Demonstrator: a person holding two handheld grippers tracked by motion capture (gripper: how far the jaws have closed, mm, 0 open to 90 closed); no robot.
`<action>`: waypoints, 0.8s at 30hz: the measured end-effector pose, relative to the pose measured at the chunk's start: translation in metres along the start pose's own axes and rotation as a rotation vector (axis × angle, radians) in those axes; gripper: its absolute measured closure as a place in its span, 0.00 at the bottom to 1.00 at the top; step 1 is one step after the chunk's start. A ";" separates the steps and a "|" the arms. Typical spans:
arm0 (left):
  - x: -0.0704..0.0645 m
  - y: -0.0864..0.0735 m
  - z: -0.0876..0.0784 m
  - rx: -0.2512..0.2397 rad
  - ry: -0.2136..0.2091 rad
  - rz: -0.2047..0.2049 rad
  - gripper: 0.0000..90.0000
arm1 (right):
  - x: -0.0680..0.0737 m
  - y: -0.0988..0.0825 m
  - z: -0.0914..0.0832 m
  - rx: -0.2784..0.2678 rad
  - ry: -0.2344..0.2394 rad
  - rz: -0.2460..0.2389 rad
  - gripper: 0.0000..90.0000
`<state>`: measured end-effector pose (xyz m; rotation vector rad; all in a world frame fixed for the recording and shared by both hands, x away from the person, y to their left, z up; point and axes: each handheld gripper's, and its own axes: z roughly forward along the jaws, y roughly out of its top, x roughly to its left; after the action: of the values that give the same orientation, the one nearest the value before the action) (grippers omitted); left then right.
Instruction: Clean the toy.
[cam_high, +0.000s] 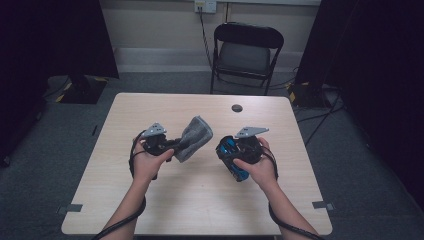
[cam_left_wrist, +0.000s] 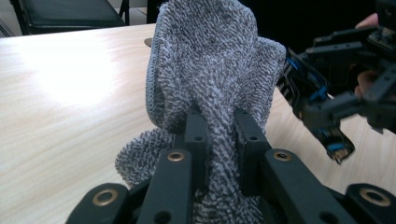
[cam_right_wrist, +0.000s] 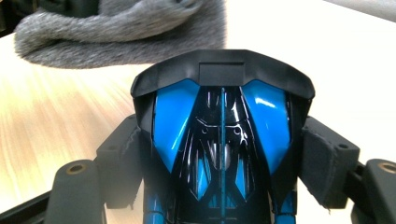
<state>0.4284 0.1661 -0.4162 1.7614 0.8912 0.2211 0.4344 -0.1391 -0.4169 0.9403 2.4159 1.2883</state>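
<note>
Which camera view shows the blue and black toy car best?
The right gripper view: the toy car is close up between the fingers. The high view shows it small; the left gripper view shows it from the side.

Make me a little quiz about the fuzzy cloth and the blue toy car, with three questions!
1. True or false: the left gripper is shut on the grey cloth.
2. What does the right gripper hold? A) a spoon B) the blue and black toy car C) a cup
3. Fill in: behind the table stands a black ____.

Key
1. True: its jaws pinch a fold of the cloth.
2. B: the jaws press on the car's sides.
3. chair
</note>
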 end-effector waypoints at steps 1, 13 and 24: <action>0.001 0.001 0.002 -0.002 0.006 -0.008 0.87 | 0.001 0.000 0.001 0.001 0.006 -0.003 0.28; -0.006 0.008 0.027 0.003 0.022 -0.006 0.87 | 0.009 0.001 0.003 -0.008 0.032 -0.014 0.28; -0.016 0.020 0.039 0.000 0.020 0.024 0.87 | 0.013 0.001 0.004 -0.007 0.042 -0.019 0.28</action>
<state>0.4471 0.1243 -0.4092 1.7738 0.8846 0.2541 0.4269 -0.1271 -0.4170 0.8956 2.4445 1.3216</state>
